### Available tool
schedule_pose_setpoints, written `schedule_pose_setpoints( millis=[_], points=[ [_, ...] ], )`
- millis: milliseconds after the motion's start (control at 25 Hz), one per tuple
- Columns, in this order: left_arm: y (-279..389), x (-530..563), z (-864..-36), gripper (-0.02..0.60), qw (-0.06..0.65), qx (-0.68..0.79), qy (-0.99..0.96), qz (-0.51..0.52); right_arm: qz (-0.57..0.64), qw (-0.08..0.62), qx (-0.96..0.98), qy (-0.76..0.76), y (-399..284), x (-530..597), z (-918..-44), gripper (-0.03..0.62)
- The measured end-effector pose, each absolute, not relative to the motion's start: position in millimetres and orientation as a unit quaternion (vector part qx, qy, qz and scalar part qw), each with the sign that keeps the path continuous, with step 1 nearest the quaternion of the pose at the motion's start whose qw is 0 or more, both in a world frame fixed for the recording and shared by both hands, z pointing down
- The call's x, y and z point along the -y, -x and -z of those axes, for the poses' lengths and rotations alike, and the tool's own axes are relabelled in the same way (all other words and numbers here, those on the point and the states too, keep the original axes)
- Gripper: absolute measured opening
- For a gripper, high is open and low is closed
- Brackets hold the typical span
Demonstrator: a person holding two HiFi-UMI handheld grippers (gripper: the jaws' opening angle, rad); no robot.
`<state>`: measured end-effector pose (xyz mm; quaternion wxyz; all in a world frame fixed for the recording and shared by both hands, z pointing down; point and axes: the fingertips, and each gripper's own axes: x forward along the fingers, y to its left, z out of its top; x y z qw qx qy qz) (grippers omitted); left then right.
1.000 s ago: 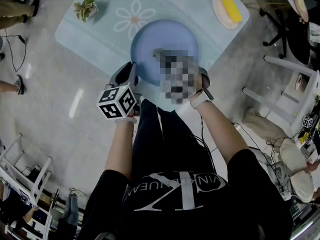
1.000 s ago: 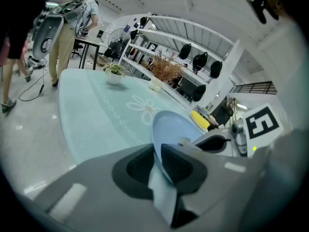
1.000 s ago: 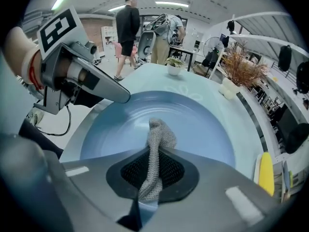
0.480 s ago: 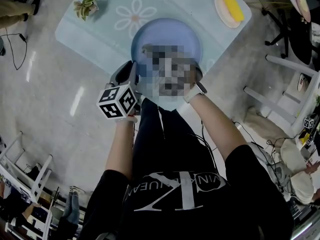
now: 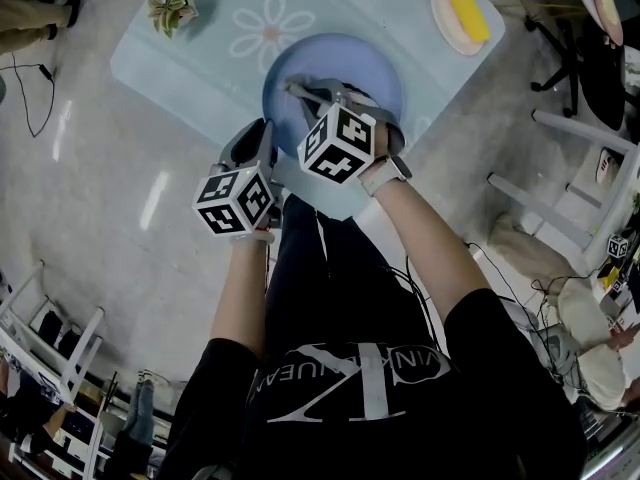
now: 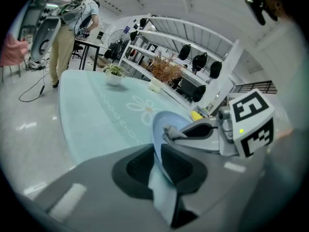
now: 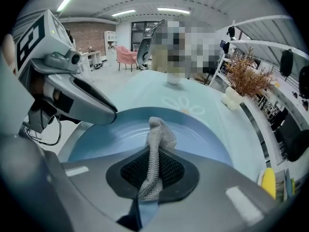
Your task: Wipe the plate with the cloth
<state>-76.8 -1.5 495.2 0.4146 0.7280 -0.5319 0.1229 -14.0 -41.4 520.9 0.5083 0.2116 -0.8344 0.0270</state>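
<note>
Cloth (image 7: 155, 139) dragged leftward across plate (image 5: 350, 63); left gripper (image 6: 159, 164) clamps rim.

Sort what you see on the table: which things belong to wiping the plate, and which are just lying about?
In use: plate, cloth, left gripper, right gripper.
Lying about: potted plant, dish of yellow food.

Head view: looked steeply down from above the person onto the desk (image 5: 205, 68) and plate (image 5: 350, 63), from well off.
Left gripper view: rode on the left tongs (image 6: 157, 164), close in, facing along the plate's rim across the desk.
Right gripper view: rode on the right tongs (image 7: 152, 170), close in, facing over the plate's face.
Shared: all three took in the plate, and each gripper view caught the other tongs.
</note>
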Motion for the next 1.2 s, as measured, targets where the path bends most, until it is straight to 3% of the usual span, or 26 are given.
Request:
schedule_pose_setpoints(
  millis=[1200],
  points=[
    [76,-1,-493,0.000,0.435,0.523,-0.727,-0.091,-0.040,0.551,0.790,-0.267,-63,37,-522,0.031]
  ],
)
